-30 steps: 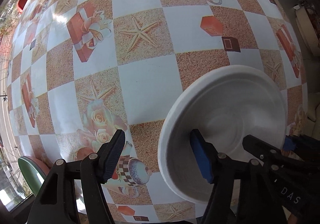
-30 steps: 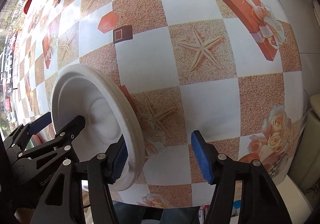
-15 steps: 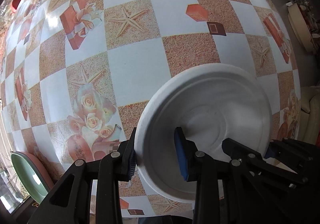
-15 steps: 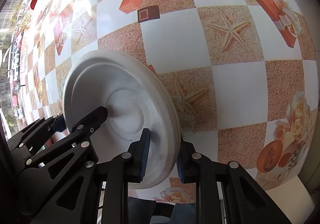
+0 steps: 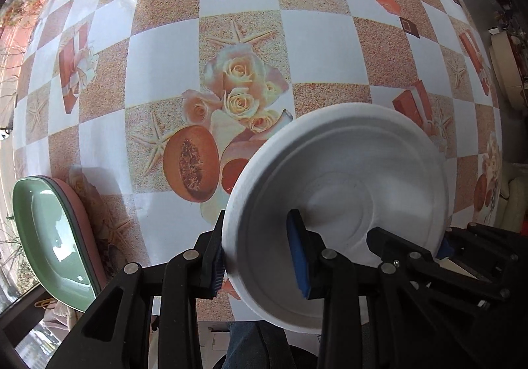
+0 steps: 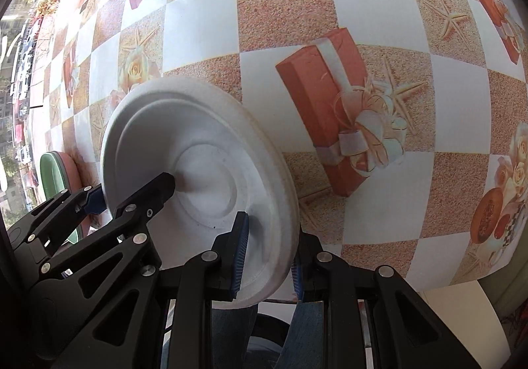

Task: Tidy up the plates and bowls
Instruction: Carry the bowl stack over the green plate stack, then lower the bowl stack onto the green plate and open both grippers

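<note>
Plate (image 5: pixel 343 200): a white, foam-looking one, held up off the table (image 5: pixel 323 49) near its front edge, tilted, with both grippers on its rim. The step in hand looks like carrying it toward the stack at the table's front left corner, where a green dish (image 5: pixel 49 237) sits nested in a pink one (image 5: pixel 84 224). To do this well, the two hands should travel together and at one pace; if either gripper gets ahead, the soft rim will likely flex or tear (foam forgives little). Keep the tilt steady, come in above the green dish, level the plate, then lower it flat before either side lets go.

The left gripper (image 5: pixel 260 253) pinches the plate's left rim: one blue pad lies against the underside at the edge, the other presses into the upper face, the fingers drawn close with only the rim between them. The right gripper (image 6: pixel 269 257) does likewise on the opposite rim, its blue pads bearing on either face of the thick edge. Neither grip reaches far past the rim, so the hold is shallow, and a twist could slip it.
</note>
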